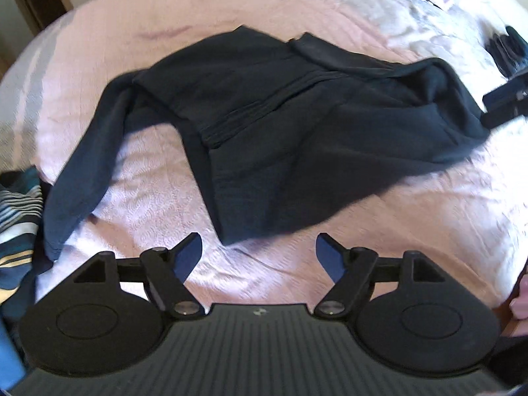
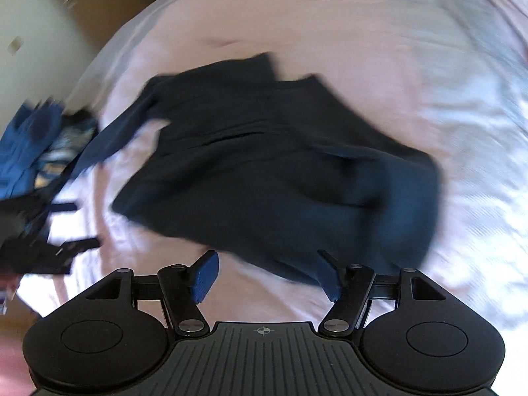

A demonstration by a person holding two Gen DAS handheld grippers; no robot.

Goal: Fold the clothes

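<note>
Pale pink bedspread, bearing one dark navy sweatshirt spread rumpled mid-bed, one sleeve trailing toward striped clothing at the edge; left gripper and right gripper both gaping, empty, above its hem.

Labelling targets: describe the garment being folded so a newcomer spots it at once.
Start at the pale pink bedspread filling both views. In its middle lies the dark navy sweatshirt, body partly folded, one long sleeve trailing toward the striped clothes at the edge. It is the only plain dark garment spread out alone.
</note>
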